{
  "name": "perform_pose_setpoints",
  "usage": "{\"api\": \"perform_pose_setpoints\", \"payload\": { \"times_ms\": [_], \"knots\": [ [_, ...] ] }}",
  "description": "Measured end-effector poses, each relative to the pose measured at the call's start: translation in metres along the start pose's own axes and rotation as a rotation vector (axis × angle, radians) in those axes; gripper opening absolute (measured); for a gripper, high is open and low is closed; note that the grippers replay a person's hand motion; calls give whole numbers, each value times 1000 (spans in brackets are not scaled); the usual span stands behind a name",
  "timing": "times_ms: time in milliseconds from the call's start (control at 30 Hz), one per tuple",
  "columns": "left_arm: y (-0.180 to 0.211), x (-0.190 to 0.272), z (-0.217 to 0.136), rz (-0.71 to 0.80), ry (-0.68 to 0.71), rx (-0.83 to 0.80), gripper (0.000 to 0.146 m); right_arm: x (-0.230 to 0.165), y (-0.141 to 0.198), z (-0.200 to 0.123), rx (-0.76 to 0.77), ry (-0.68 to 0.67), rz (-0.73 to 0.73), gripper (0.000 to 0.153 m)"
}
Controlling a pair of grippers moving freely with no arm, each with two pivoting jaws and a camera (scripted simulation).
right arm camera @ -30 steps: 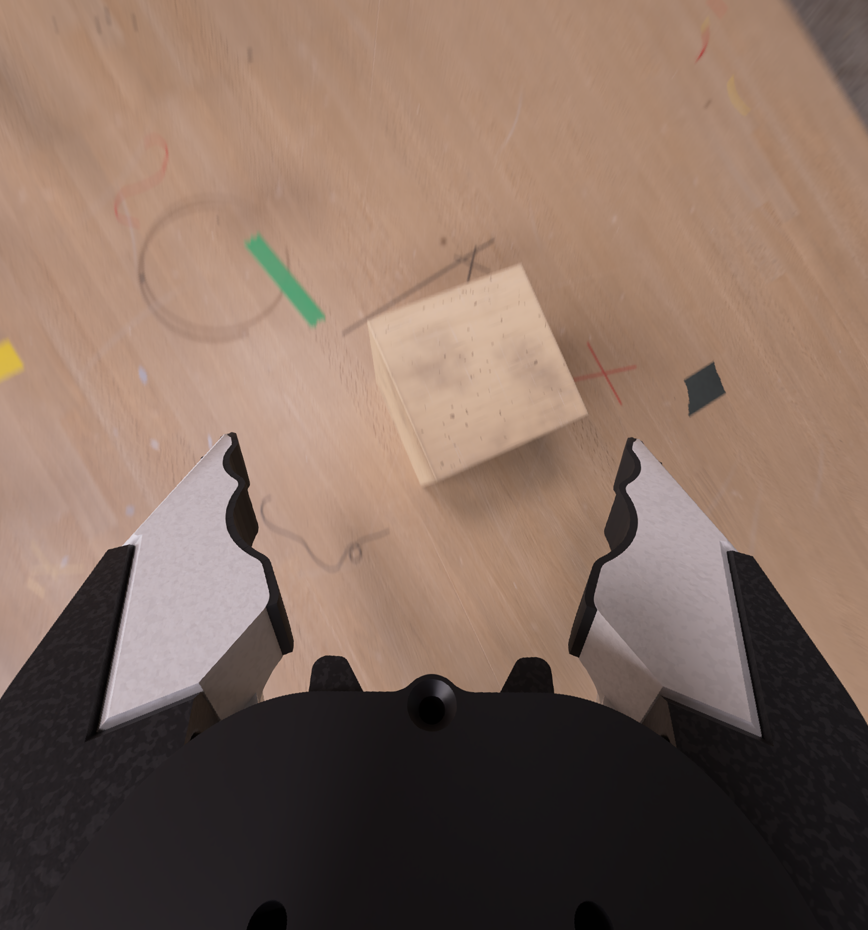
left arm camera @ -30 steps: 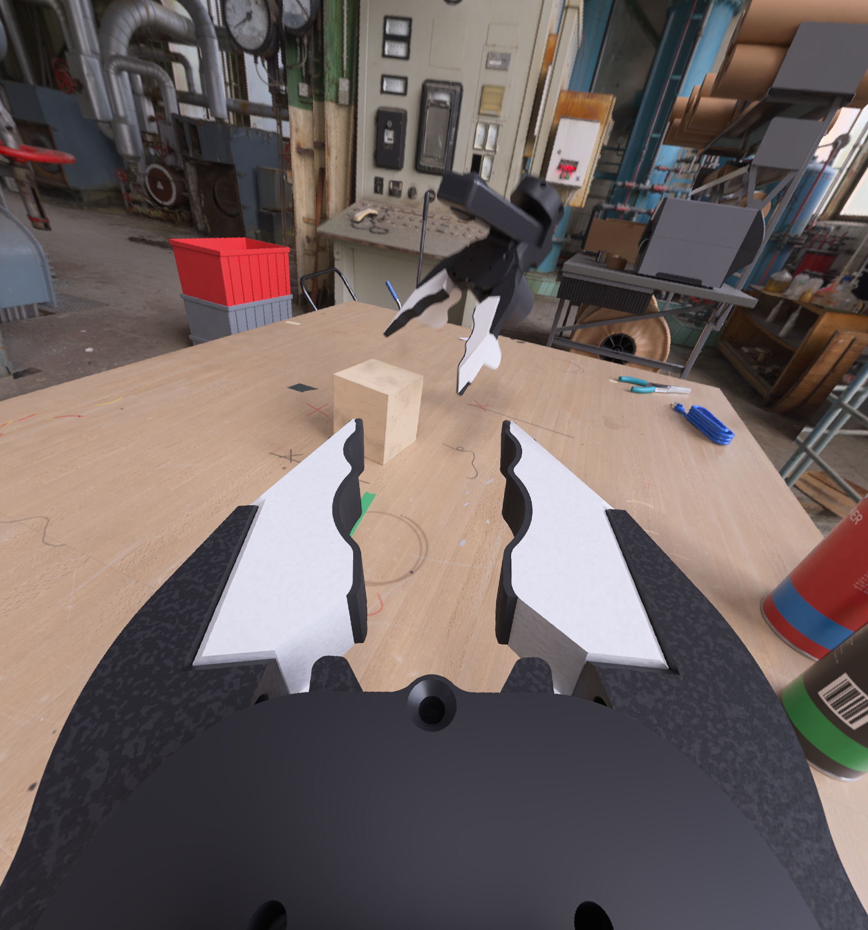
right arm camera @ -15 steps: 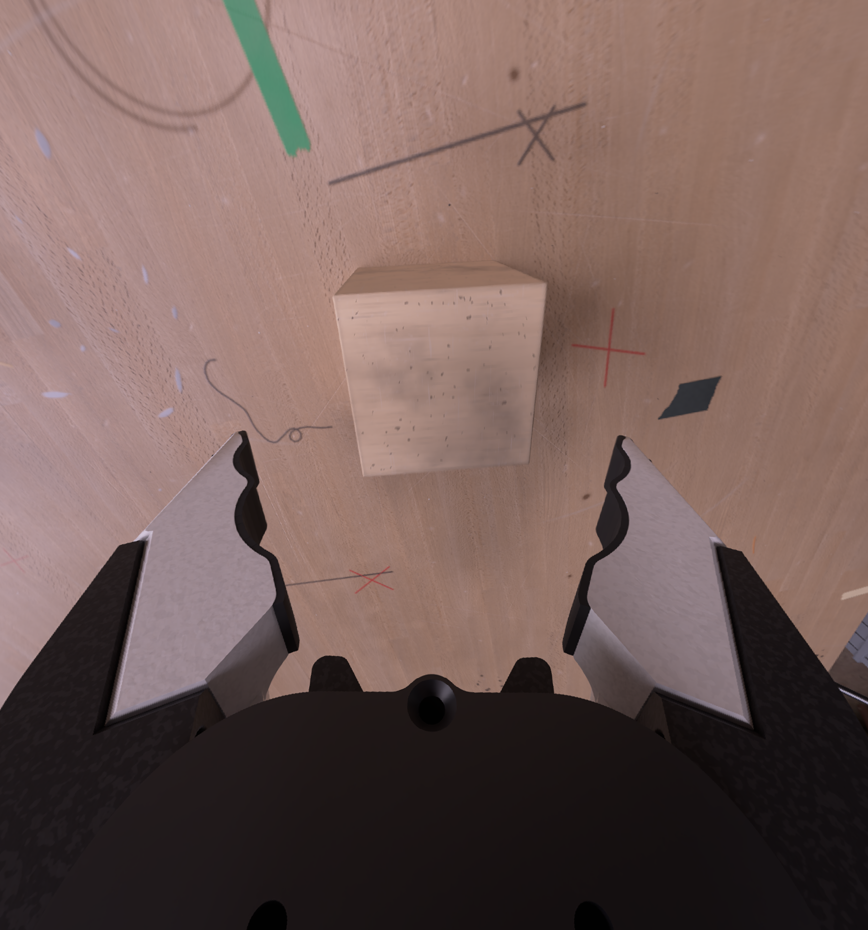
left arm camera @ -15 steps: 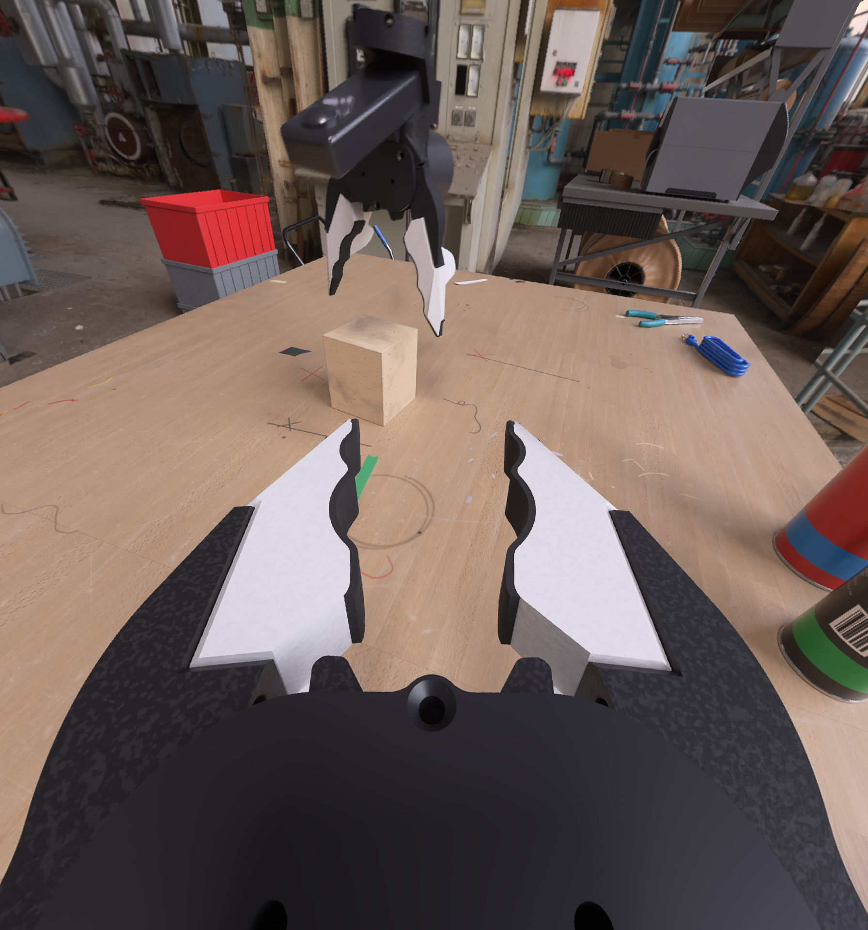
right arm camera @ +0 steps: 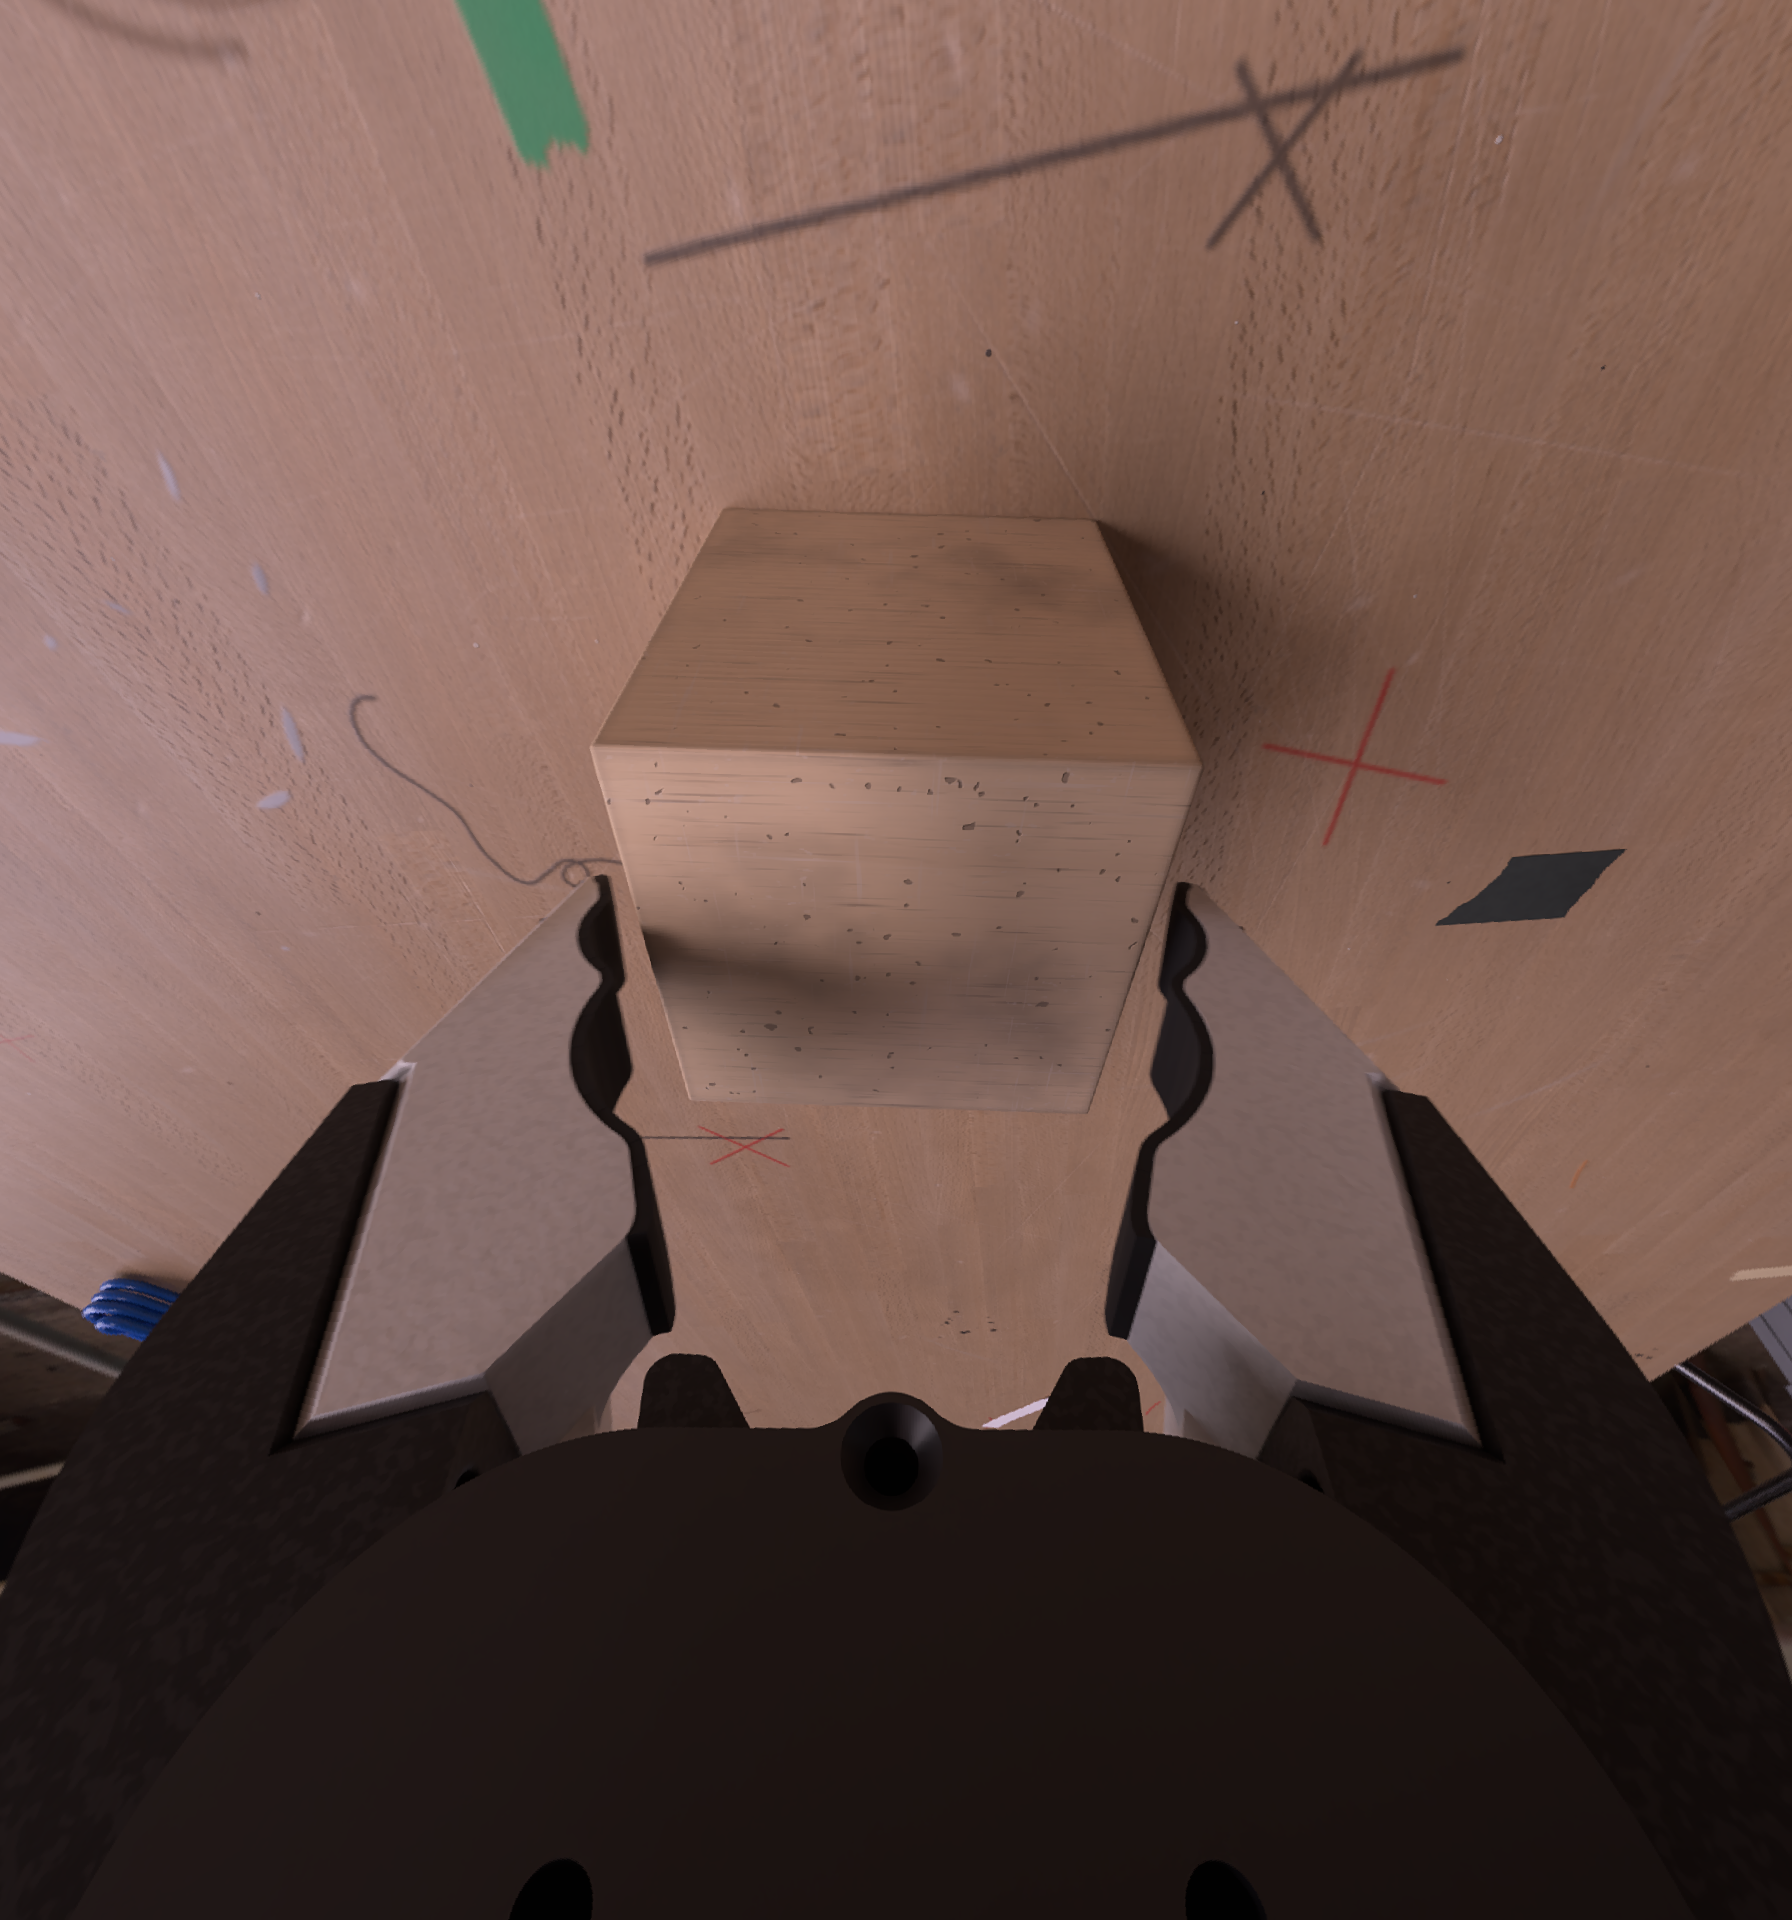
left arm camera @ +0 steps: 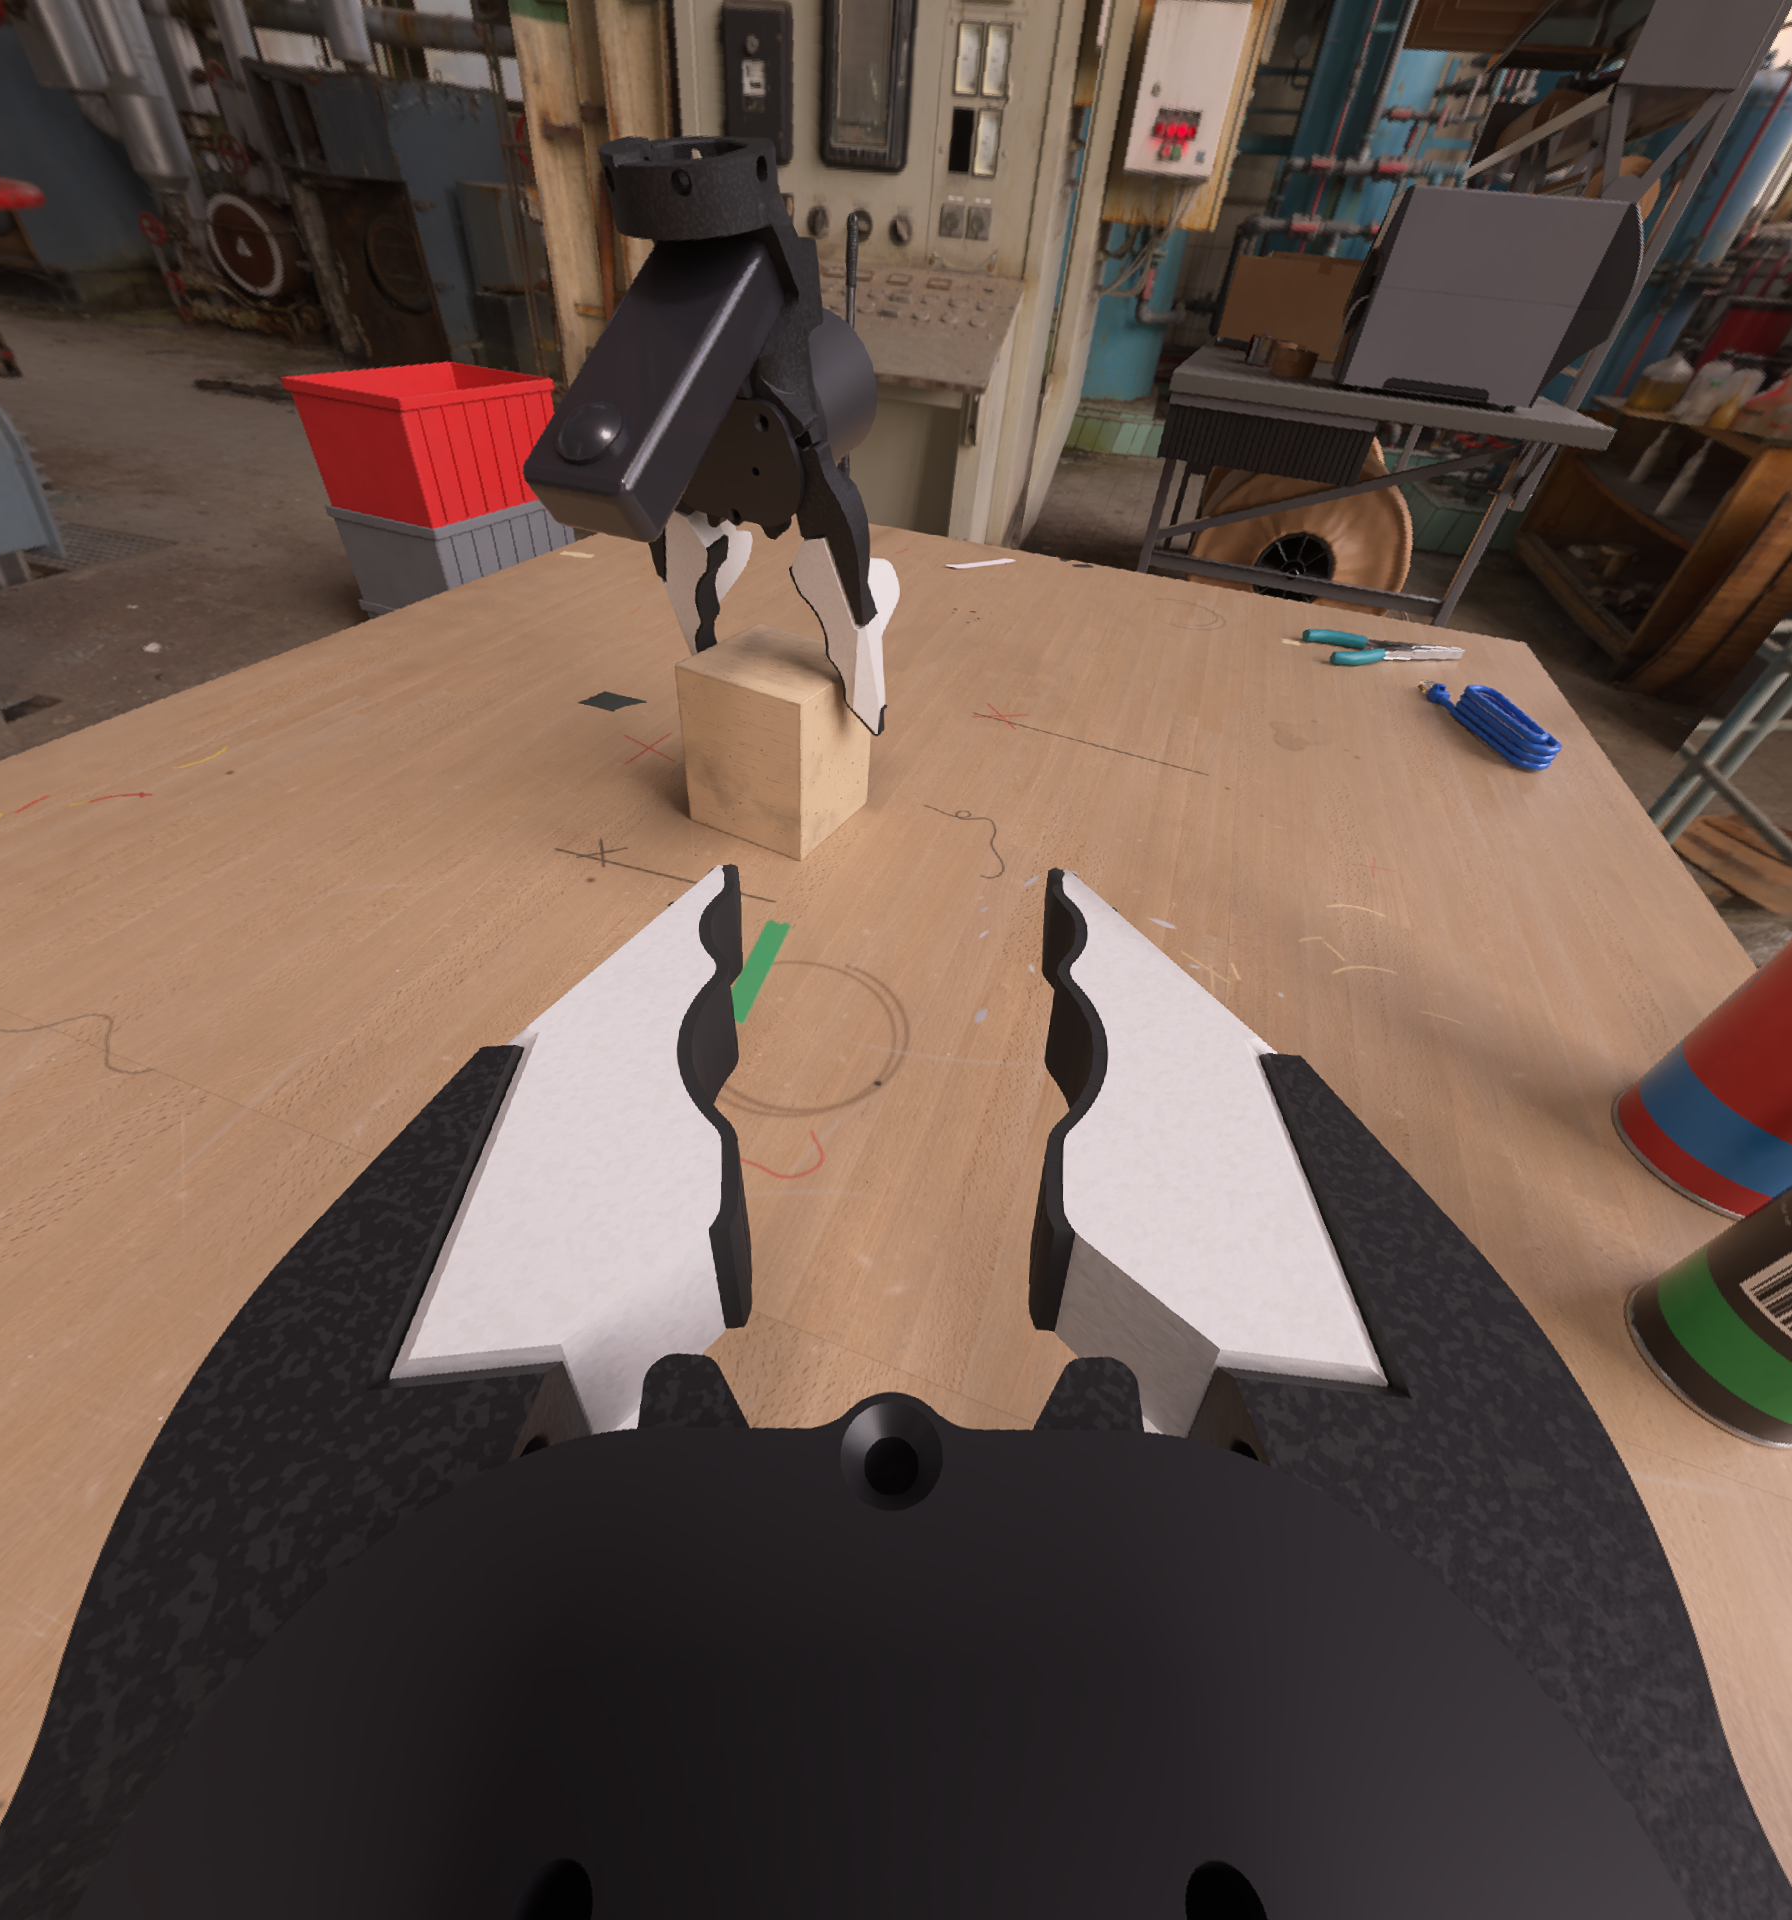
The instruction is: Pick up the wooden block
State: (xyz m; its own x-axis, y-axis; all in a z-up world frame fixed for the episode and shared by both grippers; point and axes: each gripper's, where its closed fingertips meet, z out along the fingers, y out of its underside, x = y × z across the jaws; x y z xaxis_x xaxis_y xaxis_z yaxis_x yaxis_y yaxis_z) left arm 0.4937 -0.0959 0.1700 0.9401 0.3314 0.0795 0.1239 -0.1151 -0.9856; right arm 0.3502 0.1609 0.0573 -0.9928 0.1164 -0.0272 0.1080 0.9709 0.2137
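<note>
The left gripper (left arm camera: 890,883) hangs low over the near part of the table (left arm camera: 248,987), its two fingers apart and holding nothing. Between them, on the wood, lie a pencil circle and a short green tape strip (left arm camera: 759,971). At the near right edge stand two cans — a dark can with a green band (left arm camera: 1749,1340) and a red can with a blue band (left arm camera: 1744,1112).

Farther in, near the middle of the table, the wooden block (left arm camera: 772,750) rests flat on the surface. The right gripper (left arm camera: 783,665) stands over it, pointing down; its fingers are spread and sit on either side of the block — in the right wrist view a thin gap shows at each side, so it is not clamped.

Beyond, at the far right, lie a blue coiled cable (left arm camera: 1494,727) and teal pliers (left arm camera: 1370,646). A red crate (left arm camera: 424,442) stands behind the far left edge.
</note>
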Motion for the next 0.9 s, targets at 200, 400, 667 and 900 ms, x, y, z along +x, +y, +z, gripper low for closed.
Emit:
{"api": "perform_pose_setpoints", "payload": {
  "times_ms": [200,400,667,900],
  "knots": [
    [2,-3,0,-14,-14,2,58,2,-1,-5,23,-7,8,89],
    [-5,-8,2,-66,-22,47,60,0,9,-38,82,30,35,89],
    [-4,-5,14,-114,6,50,60,-14,27,-75,276,83,100,89],
    [-5,-5,17,-117,7,40,60,-39,16,-112,770,114,177,89]
  ]
}}
